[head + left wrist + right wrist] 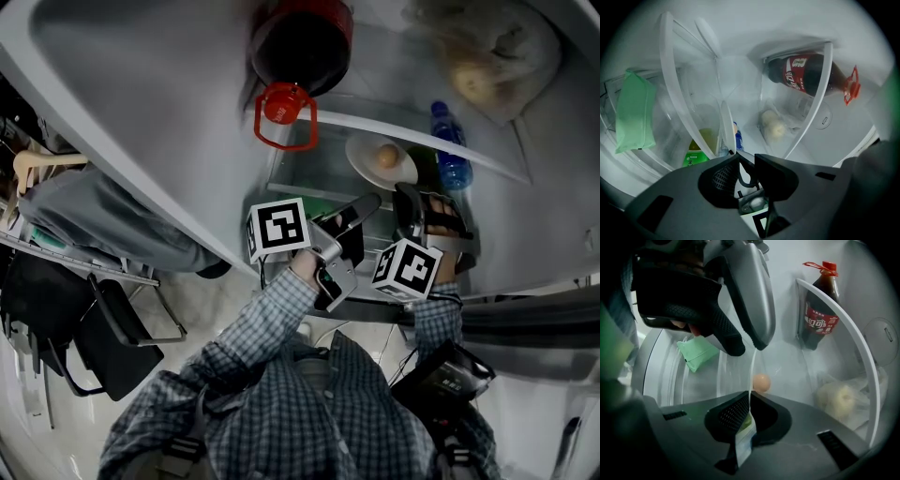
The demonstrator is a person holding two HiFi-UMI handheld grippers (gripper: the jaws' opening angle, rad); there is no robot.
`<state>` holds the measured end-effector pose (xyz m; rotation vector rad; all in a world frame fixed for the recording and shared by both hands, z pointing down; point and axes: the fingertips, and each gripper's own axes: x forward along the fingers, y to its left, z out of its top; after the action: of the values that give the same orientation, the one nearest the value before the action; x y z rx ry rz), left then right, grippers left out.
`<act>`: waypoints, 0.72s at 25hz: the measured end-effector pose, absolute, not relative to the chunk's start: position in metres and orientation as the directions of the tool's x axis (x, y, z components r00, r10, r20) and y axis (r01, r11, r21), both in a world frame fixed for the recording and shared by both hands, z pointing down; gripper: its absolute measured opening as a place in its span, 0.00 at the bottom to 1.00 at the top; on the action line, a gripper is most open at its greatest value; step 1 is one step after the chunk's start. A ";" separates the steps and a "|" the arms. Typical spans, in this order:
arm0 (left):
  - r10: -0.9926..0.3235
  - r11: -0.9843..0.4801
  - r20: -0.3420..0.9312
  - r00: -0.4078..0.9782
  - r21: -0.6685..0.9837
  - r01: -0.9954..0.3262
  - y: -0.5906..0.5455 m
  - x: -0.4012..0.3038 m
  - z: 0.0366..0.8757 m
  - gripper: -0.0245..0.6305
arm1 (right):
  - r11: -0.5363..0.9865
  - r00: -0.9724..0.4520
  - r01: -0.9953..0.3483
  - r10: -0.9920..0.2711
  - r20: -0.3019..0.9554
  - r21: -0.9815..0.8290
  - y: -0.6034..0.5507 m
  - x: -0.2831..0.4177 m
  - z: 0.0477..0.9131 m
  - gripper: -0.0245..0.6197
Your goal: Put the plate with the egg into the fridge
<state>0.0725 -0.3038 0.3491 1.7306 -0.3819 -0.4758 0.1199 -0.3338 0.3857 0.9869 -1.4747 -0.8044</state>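
Note:
A white plate [361, 155] carrying a brown egg [386, 156] hovers inside the open fridge, under a glass shelf [422, 141]. My left gripper [370, 202] reaches its near rim from the left, and my right gripper [406, 192] reaches it from the right. In the right gripper view the plate's rim [751, 376] runs edge-on into my right gripper [749, 404], which is shut on it, with the egg [761, 382] just beyond. The left gripper [747, 348] pinches the same rim higher up. In the left gripper view the rim [725, 124] enters my left gripper [743, 159].
A cola bottle [300, 47] with a red cap lies on the shelf above, and a bag of food [487, 66] sits to its right. A blue-capped bottle [448, 150] stands right of the plate. A green packet [696, 355] lies deeper inside, and a green bottle [696, 157] is below.

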 end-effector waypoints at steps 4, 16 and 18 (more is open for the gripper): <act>-0.500 -0.196 -0.089 0.861 0.980 -0.013 -0.304 0.072 0.353 0.17 | 0.439 -0.009 -0.117 -0.897 0.441 0.891 -0.333 0.118 0.389 0.06; -0.535 -0.163 -0.098 0.839 0.987 0.011 -0.330 0.075 0.357 0.17 | 0.490 -0.028 -0.126 -0.871 0.491 0.862 -0.331 0.114 0.396 0.06; -0.533 -0.154 -0.090 0.841 0.988 0.008 -0.331 0.077 0.361 0.17 | 0.494 -0.032 -0.131 -0.869 0.494 0.860 -0.331 0.113 0.397 0.06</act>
<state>0.0767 -0.3314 0.3607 1.6711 -0.4132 -0.4968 0.1129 -0.3306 0.3973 0.9088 -1.5053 -0.7478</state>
